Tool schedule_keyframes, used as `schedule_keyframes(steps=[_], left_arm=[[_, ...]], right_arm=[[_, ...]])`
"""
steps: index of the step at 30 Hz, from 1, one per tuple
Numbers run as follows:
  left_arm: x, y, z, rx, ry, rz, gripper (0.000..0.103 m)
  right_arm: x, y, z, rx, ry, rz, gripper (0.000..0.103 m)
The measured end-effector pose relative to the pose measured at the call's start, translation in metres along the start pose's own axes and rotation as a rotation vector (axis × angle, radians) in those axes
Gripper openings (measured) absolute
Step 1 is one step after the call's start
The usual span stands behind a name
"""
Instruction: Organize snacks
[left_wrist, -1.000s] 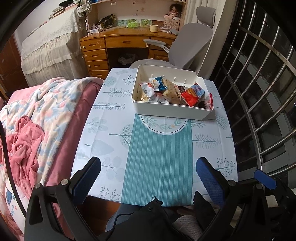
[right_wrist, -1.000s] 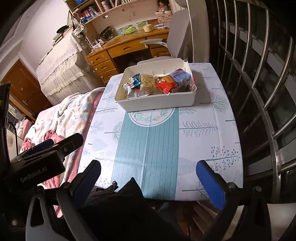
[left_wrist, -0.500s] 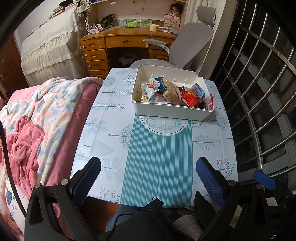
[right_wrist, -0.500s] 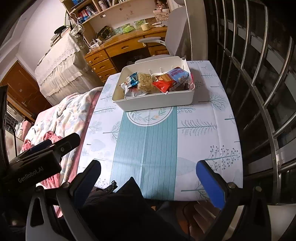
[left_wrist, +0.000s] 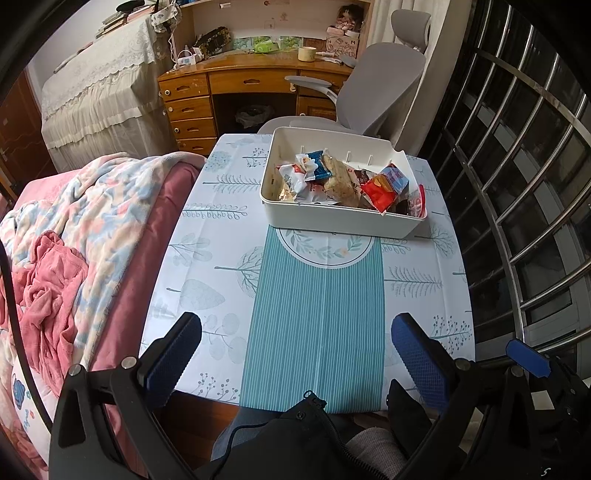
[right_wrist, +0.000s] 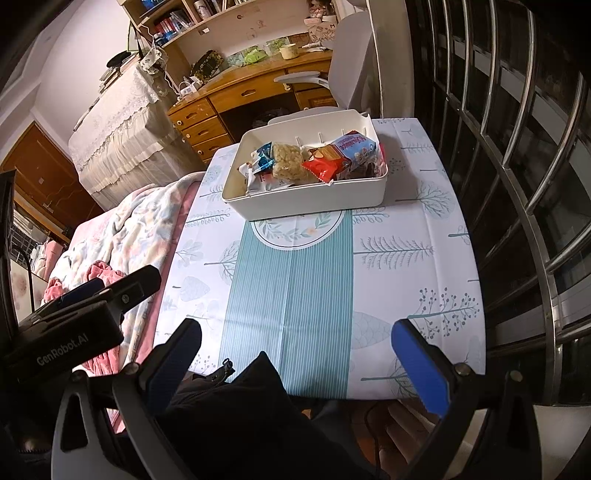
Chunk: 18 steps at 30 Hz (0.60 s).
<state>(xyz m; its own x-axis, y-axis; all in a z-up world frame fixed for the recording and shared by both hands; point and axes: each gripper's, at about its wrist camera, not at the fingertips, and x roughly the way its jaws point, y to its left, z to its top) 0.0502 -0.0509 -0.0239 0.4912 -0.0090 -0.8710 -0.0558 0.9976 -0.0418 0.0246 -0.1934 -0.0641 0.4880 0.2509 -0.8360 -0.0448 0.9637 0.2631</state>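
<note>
A white plastic bin stands at the far end of the table, also in the right wrist view. It holds several snack packets, among them a red one, a blue one and a pale rice-cake pack. My left gripper is open and empty above the table's near edge. My right gripper is open and empty there too, to the right of the left one.
The table has a white tree-print cloth with a teal striped runner. A bed with a pink blanket borders the left side. Metal window bars run along the right. A grey chair and wooden desk stand behind.
Both grippers stayed open and almost still; the right wrist view shifted slightly, so the bin sits a little higher in it.
</note>
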Motion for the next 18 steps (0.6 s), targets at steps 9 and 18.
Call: schedule_keyframes(steps=[9,18], left_arm=[[0.0,-0.0001,0.0004,0.0,0.002,0.0,0.102],[0.0002,-0.0008,0.0003,0.001,0.002,-0.001,0.102]], right_arm=[[-0.0001,-0.0002,0.0013,0.002,0.0,-0.001,0.103],[-0.0003,-0.0006,0.0022,0.004,0.001,0.0,0.103]])
